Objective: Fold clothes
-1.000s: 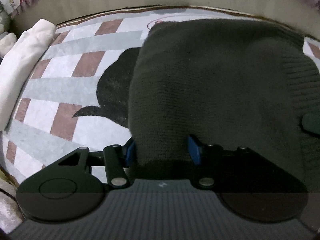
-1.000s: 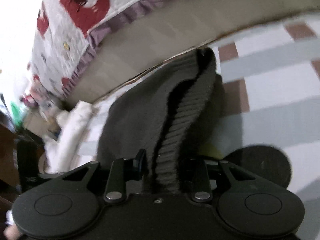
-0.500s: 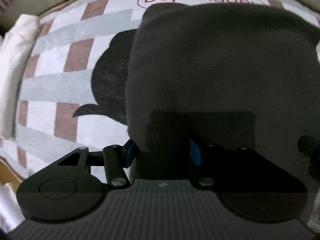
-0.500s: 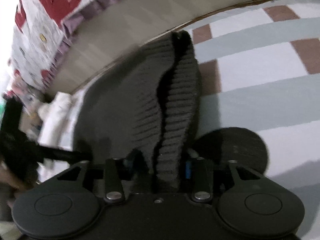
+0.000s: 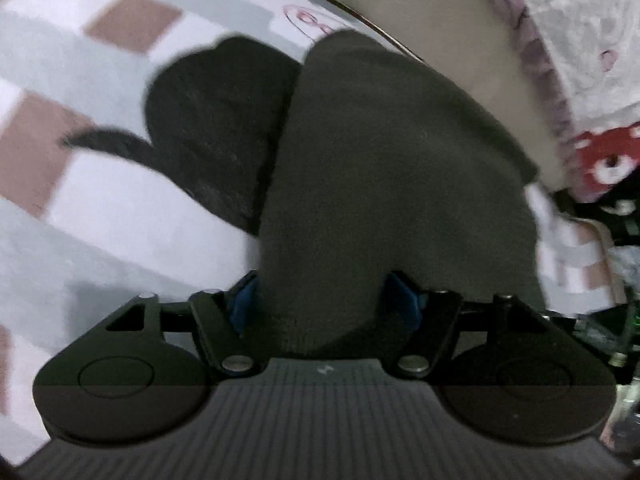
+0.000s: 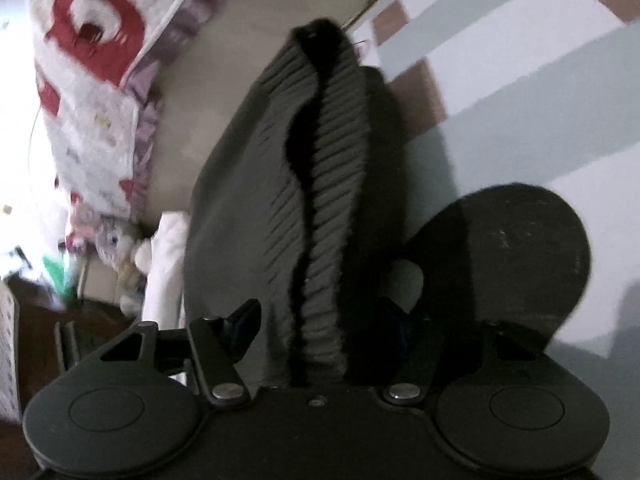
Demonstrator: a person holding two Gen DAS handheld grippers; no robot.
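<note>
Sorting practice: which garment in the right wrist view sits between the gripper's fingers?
The dark ribbed sweater, inside the opening jaws of the right gripper; the white garment lies apart, leftward.

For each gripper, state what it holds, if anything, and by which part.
Both jaws are opening around the dark knit garment: left gripper at a plain folded edge, right gripper at the ribbed hem.

The left hand-held gripper (image 5: 325,298) points steeply downward, toward twelve o'clock in its own view. Its jaws are opening, and dark knit cloth sits between the blue pads (image 5: 243,298). The right hand-held gripper (image 6: 320,320) tilts down more gently; its jaws are opening too, with a ribbed fabric edge between them, the nine o'clock pad standing clear of it.
</note>
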